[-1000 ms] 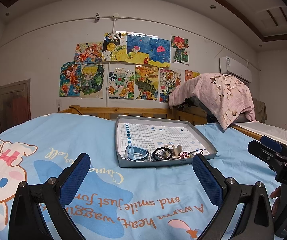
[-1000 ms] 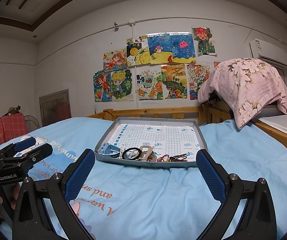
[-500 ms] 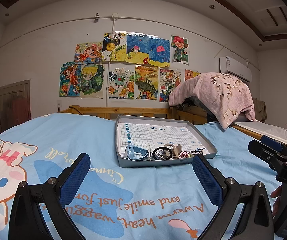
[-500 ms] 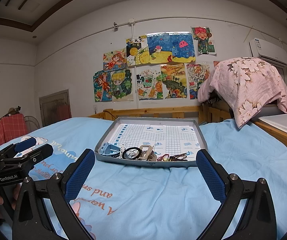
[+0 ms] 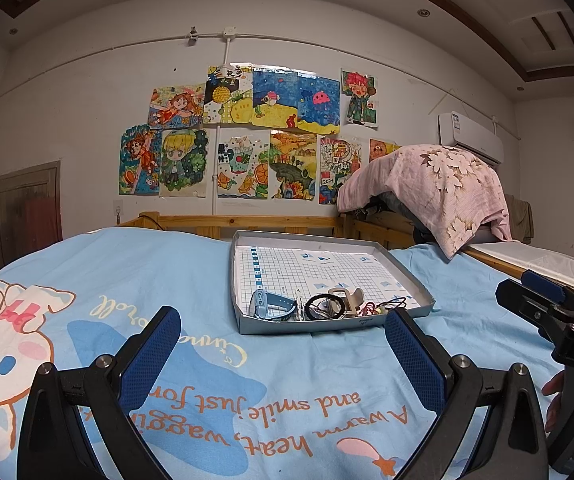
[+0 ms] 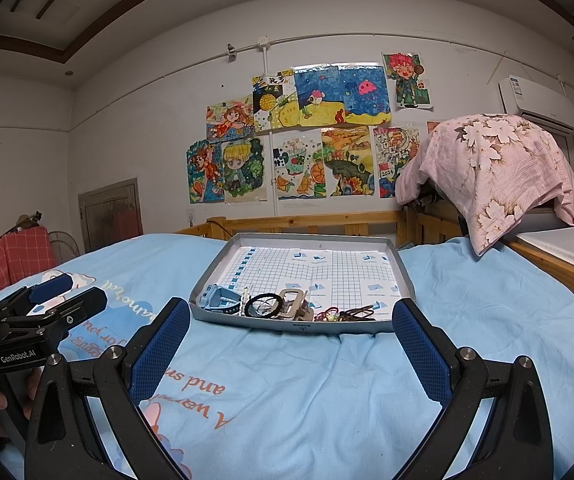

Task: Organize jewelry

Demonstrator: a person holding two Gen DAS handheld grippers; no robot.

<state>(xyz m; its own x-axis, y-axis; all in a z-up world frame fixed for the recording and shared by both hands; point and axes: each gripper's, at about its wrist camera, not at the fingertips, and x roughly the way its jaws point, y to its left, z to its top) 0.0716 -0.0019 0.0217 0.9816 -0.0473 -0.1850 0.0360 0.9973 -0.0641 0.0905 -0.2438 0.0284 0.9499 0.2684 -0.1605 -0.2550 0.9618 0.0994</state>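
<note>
Tray (image 5: 407, 276) of grey metal as the landmark: shallow, lined with gridded paper, flat on a light blue bedsheet (image 5: 191, 280) printed with a cartoon rabbit and orange script. Jewelry and small accessories bunched along the tray's near edge, the far part of the lining bare. At the near-left corner of the tray, a blue watch (image 5: 269, 305) on its side, seen also from the right wrist (image 6: 217, 298). Just right of the watch, a thin pale pin-like piece, too small to identify. Next along the near edge, a black hair tie (image 5: 324, 307) (image 6: 264, 305), touching or overlapping a beige hair claw clip (image 5: 347, 298) (image 6: 293, 304). Toward the near-right corner of the tray, a tangle of small colored and dark elastic bands (image 5: 383, 307) (image 6: 345, 314); individual pieces not separable.

Left gripper (image 5: 283, 356) in front of the tray's near edge, jaws spread wide, blue pads well apart, nothing between them, above the sheet and clear of the tray. Right gripper (image 6: 291, 350) likewise in front of the tray, jaws wide and empty, the tray's near edge framed between the pads. From the left wrist view, right gripper (image 5: 543, 304) off to the right of the tray; from the right wrist view, left gripper (image 6: 53, 300) off to the left of the tray.

Behind the tray, a wooden bed rail (image 5: 247, 222) and a wall of colorful children's drawings (image 5: 255, 136). Right of and behind the tray, a pink floral cloth (image 5: 439, 188) draped over a heap, below a white air conditioner (image 5: 471, 138).
</note>
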